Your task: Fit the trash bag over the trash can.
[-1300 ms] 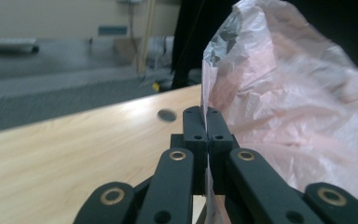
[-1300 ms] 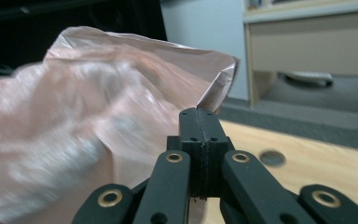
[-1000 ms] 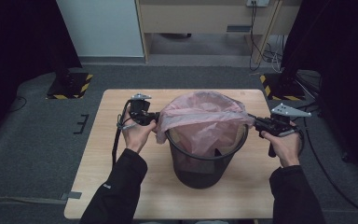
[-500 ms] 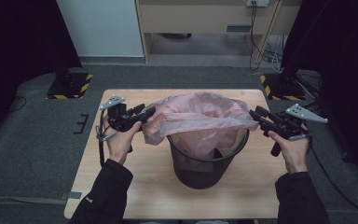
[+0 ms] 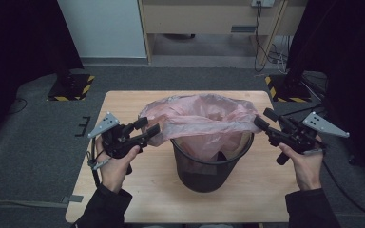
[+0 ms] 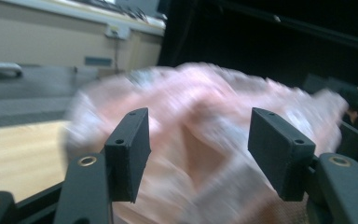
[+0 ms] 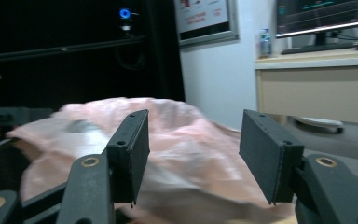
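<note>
- High view: left gripper (image 5: 148, 127) and right gripper (image 5: 262, 118) flank black mesh wastebasket (image 5: 209, 164) mid-table (image 5: 123, 102); jaws just opening, spread, pinching nothing.
- Pink bin liner (image 5: 202, 116) draped loosely over rim, bunched above opening.
- Re-grip liner edge low; stretch evenly over rim; avoid tearing.
- Basket contents: liner alone discernible.
</note>
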The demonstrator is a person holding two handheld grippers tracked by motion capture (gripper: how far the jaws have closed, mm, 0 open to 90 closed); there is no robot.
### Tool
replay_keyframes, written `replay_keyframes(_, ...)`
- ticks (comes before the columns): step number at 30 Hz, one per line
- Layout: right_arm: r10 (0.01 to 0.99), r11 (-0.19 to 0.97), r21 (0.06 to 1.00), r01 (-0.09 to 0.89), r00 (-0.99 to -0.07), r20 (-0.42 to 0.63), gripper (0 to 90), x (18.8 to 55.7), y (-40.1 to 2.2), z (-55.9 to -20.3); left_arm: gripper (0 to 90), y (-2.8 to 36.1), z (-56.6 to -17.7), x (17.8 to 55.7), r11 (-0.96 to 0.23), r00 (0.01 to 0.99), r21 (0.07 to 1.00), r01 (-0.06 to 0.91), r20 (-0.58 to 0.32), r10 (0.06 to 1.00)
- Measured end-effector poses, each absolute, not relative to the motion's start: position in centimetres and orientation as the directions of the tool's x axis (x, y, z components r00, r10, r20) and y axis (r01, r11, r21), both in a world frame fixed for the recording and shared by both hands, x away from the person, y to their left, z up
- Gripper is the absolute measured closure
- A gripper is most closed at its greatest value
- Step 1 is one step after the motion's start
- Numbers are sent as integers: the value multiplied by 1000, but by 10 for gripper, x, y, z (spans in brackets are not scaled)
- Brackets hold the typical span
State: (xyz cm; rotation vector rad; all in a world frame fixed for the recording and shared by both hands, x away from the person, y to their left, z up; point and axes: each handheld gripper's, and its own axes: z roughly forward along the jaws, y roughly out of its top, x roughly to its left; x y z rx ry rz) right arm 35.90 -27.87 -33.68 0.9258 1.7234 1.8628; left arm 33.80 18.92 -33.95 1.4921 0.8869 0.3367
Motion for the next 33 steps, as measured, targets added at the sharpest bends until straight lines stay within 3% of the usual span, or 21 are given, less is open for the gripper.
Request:
replay_keyframes(6,662,-112,984,136,-728,176,435,347,-269,-340,376,178,-350,338,116,694,934,339,-331,639)
replay_keyframes(14,644,-84,986,147,-746,166,479,342,-266,-348,498,176,-355,332,118,697,924,365,-355,624)
replay_keyframes(18,662,-83,989,120,-736,144,581,339,-268,-351,606,174,-353,329,123,702,925,358,-354,619)
replay_keyframes(20,664,-104,989,103,-734,146,753,336,-270,-354,661,173,-353,327,124,707,928,351,-349,616)
replay_keyframes(22,660,-108,989,98,-737,145,792,335,-271,-354,710,171,-353,327,122,709,930,347,-345,615)
replay_keyframes(23,663,-103,991,87,-736,134,854,335,-271,-355,761,170,-353,327,121,713,929,349,-347,609)
replay_keyframes(28,664,-102,992,80,-737,127,900,333,-272,-355,885,170,-353,327,116,726,930,348,-346,594)
replay_keyframes(33,658,-133,989,68,-740,139,900,329,-277,-351,900,174,-349,322,114,741,933,342,-342,577)
